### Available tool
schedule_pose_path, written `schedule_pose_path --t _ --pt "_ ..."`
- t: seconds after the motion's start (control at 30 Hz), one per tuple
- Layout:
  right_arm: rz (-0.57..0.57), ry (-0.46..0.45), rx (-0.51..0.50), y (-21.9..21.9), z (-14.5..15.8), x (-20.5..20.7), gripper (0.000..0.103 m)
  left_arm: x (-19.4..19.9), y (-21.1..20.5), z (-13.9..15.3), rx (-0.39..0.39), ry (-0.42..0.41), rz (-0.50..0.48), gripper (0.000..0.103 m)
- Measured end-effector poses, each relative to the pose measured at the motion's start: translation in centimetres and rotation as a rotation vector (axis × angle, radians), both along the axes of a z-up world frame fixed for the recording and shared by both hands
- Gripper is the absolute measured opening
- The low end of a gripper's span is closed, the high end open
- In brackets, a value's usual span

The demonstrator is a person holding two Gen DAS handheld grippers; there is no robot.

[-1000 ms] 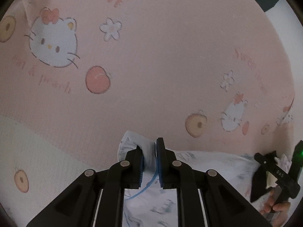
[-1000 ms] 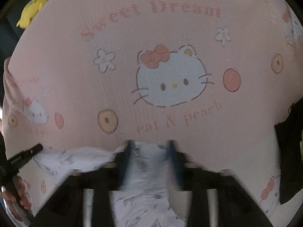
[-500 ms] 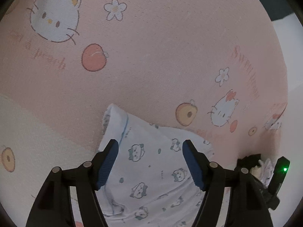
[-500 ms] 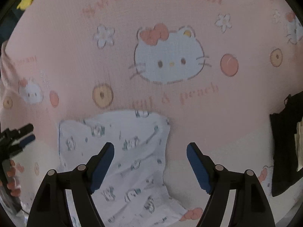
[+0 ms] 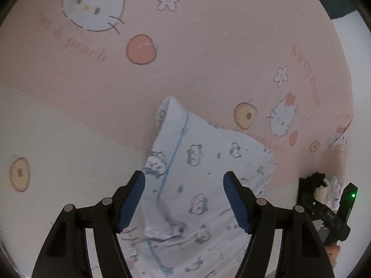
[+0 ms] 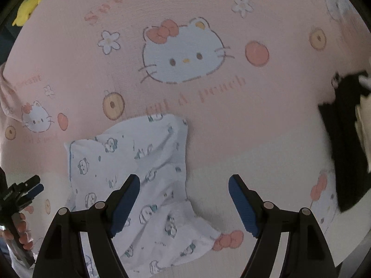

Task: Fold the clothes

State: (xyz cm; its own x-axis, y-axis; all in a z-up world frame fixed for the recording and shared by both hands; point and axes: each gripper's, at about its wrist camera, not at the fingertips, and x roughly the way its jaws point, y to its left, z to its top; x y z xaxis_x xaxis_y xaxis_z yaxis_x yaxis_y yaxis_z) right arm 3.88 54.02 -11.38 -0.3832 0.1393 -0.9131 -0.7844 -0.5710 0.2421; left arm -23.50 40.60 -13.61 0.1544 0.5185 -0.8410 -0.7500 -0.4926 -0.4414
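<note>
Pink cartoon-cat bedsheet covers the bed, and the white printed garment lies flat on it, low centre in both views, seemingly laid out for a fold. Both the left hand-held gripper and the right hand-held gripper hover released above it, grasping nothing. Bare sheet opens toward 12 o'clock; a dark garment crowds 3 o'clock in the right view.

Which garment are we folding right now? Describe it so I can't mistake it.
Start from the pink cartoon-cat bedsheet that fills both views. The white garment with small blue-grey animal prints lies on it, below the big cat face. The other garment, at the right edge, is black.
</note>
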Motion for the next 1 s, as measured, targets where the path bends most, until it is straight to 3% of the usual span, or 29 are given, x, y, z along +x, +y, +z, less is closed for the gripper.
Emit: schedule_pose_path --t 0.17,0.4,0.6,0.83,1.0 --pt "-0.089 0.055 -0.039 -1.4 -2.0 2.7 0.078 -0.4 -3.0 -0.6 0.023 0.002 0.037 0.068" --pt "-0.137 0.146 -0.186 -2.9 -5.6 5.5 0.078 0.1 -6.5 -3.8 -0.050 -0.029 0.090 0.068" --pt "-0.198 0.200 -0.245 -3.3 -6.8 8.6 0.078 1.1 -10.1 -3.9 -0.089 0.010 0.133 0.068" --pt "-0.304 0.281 -0.301 -3.3 -7.4 10.9 0.078 2.8 -13.4 -3.5 -0.039 -0.053 0.218 0.068" --pt "-0.380 0.343 -0.407 -3.5 -8.9 12.3 0.079 4.5 -16.5 -3.3 0.057 -0.120 0.297 0.068"
